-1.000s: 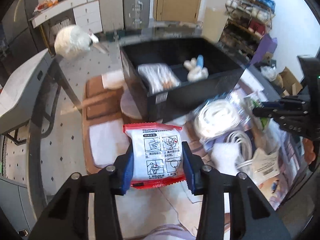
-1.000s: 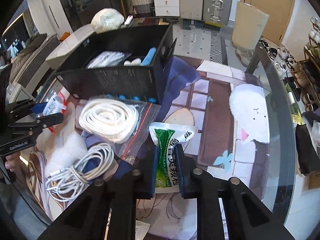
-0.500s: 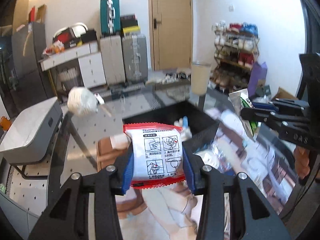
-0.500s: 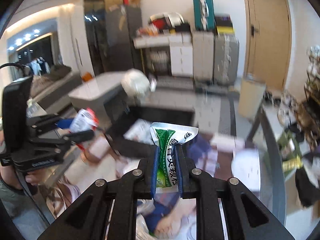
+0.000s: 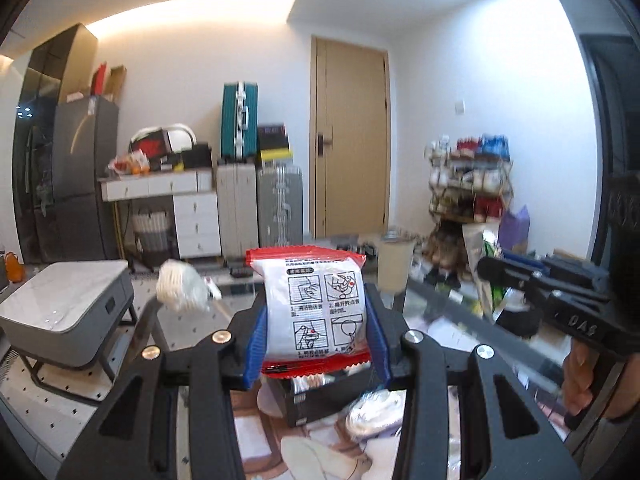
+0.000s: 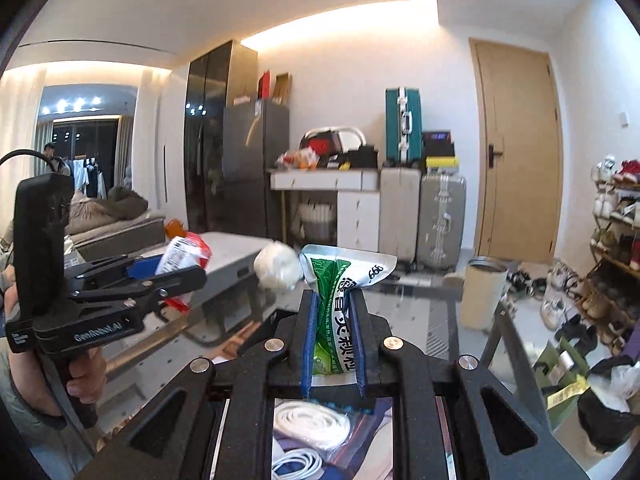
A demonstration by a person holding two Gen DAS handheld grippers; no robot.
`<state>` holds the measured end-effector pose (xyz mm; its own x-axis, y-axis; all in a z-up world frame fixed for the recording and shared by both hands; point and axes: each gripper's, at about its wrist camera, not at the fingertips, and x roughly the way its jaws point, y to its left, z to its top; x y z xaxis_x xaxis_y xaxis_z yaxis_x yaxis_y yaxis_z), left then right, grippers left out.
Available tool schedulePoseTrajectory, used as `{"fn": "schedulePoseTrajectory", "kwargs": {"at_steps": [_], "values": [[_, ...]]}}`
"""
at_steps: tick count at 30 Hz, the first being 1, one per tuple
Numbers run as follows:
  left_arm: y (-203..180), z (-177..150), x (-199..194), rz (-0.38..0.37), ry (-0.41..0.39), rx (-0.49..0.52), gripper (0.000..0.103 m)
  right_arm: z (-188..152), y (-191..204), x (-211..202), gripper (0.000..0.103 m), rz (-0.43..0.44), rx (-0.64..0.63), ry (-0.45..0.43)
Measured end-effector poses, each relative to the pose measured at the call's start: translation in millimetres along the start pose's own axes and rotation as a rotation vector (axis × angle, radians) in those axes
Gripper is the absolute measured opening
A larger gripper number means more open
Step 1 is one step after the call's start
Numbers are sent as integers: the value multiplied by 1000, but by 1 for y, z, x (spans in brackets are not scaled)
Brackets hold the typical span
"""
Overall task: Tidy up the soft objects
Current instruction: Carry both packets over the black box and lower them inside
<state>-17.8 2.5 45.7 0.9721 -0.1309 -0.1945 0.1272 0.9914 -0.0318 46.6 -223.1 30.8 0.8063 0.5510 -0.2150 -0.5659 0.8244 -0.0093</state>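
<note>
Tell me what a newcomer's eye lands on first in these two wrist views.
First, the white packet with red edges, clamped in the left gripper at the centre of the left wrist view. Next, the green and white pouch, pinched in the right gripper, mid-frame in the right wrist view. Behind both, a teal suitcase stands atop silver ones beside the wooden door.

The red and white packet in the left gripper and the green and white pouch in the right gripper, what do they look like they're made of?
Red and white packet: thin plastic film, likely; glossy printed face, crimped zigzag end seals, puffy between the pads of the left gripper.
Green and white pouch: looks like foil-lined plastic; silvery creased top, pinched flat in the right gripper.
</note>
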Motion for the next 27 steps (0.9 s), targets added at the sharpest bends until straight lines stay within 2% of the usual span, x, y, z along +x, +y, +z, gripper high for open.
{"fn": "schedulePoseTrajectory", "kwargs": {"at_steps": [4, 12, 27], "values": [[3, 5, -11, 0, -61, 17, 42, 4, -1, -10, 15, -23, 12, -40], [3, 3, -7, 2, -58, 12, 42, 7, 3, -21, 15, -23, 16, -63], [-2, 11, -2, -17, -76, -14, 42, 15, 0, -11, 16, -19, 37, -83]]}}
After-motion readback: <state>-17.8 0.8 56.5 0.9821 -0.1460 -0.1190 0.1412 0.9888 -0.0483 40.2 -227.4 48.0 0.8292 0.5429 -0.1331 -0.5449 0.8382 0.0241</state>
